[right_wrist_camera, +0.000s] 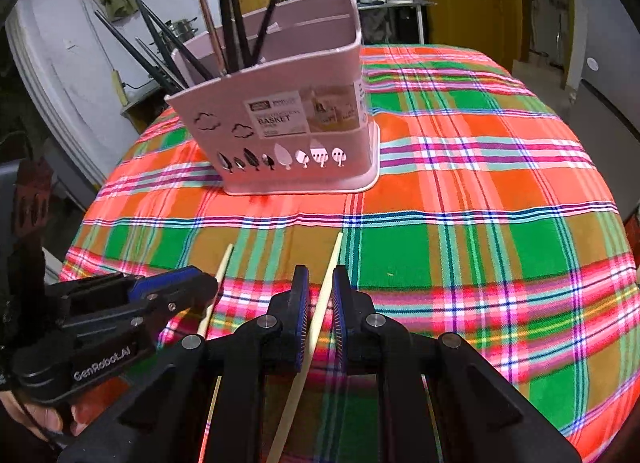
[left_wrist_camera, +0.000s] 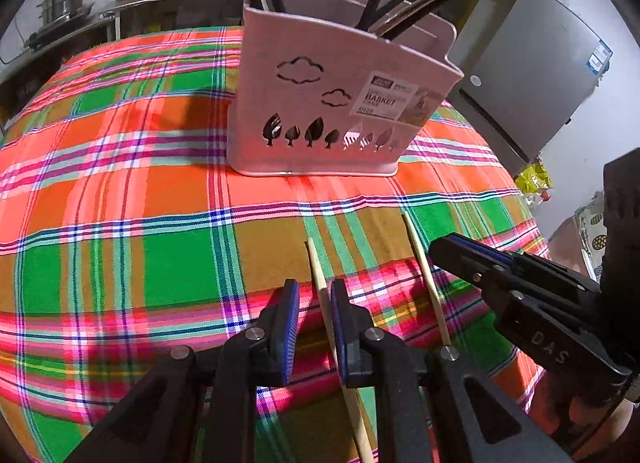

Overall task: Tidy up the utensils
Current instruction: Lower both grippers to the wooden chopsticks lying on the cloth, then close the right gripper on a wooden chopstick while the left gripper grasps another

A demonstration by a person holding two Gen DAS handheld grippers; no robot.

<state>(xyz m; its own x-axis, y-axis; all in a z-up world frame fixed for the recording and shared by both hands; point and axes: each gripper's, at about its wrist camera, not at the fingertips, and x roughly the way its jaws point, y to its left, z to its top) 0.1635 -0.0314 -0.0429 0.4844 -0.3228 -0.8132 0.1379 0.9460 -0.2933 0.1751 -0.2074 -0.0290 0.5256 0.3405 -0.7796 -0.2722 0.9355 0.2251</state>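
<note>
Left gripper point(left_wrist_camera: 315, 327): we straddle one chopstick point(left_wrist_camera: 320, 283), not squeezing.
Right gripper point(right_wrist_camera: 320, 319): same, other chopstick point(right_wrist_camera: 324, 299).
Basket point(left_wrist_camera: 320, 111): ahead.

Each camera sits just behind its own jaws, close to the counter point(left_wrist_camera: 120, 191), looking forward and down. Both views share the pink utensil basket point(left_wrist_camera: 320, 103), the plaid cloth point(right_wrist_camera: 480, 183) and two pale chopsticks near the bottom middle.

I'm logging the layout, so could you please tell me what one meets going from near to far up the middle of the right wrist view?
Right tongs around a pale chopstick → plaid tablecloth → pink utensil basket → dark chopsticks standing in it.
</note>
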